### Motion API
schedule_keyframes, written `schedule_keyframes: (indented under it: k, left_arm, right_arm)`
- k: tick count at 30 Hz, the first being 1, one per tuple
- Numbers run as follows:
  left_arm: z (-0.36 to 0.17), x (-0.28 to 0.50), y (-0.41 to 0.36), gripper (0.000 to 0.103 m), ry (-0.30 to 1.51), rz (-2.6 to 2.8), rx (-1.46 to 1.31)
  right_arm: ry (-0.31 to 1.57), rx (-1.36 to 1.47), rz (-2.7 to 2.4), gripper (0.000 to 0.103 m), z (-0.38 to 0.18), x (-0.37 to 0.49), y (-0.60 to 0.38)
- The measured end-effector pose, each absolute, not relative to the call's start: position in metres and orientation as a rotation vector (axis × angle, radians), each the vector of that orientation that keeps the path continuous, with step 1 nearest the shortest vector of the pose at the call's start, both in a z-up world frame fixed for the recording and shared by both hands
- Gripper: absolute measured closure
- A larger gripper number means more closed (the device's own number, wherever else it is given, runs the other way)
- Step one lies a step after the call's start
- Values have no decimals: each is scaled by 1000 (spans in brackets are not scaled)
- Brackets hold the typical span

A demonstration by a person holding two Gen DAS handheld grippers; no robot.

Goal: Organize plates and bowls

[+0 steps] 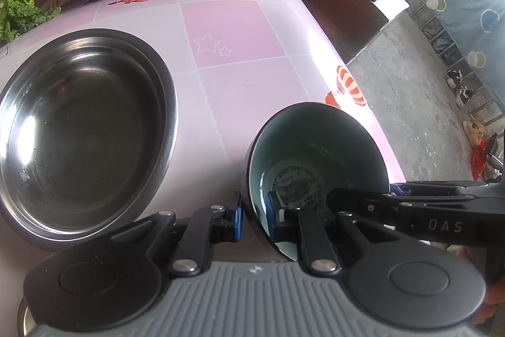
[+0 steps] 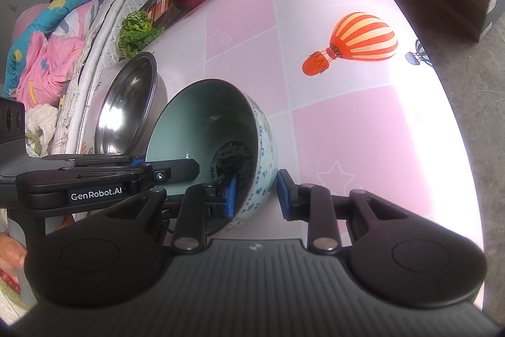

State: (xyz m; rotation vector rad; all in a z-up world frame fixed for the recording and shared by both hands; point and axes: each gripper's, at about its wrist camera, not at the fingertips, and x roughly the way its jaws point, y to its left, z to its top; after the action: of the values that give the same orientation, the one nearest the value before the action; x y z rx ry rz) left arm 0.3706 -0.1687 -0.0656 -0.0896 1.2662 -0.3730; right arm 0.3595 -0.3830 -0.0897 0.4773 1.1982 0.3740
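Left wrist: left gripper [image 1: 255,218] is clamped on the near rim of the ceramic bowl [image 1: 318,153], one blue pad outside the wall, one inside; bowl is tilted, near the table [image 1: 240,84] edge, right of the steel bowl [image 1: 82,128]. Right gripper [image 1: 391,193] comes in from the right over the far rim. Right wrist: right gripper [image 2: 257,195] straddles the bowl [image 2: 221,128] wall, inner pad touching, outer pad just clear, so not gripping. Left gripper [image 2: 139,168] sits on the opposite rim.
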Motion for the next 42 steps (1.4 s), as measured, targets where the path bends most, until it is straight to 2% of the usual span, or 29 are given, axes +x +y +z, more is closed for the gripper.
schedule_keyframes:
  k: [42]
  left_arm:
    - [-42,366,-164,88,1228,-382,-110]
  right_arm:
    - [1169,471,355,78,-71,354,-387]
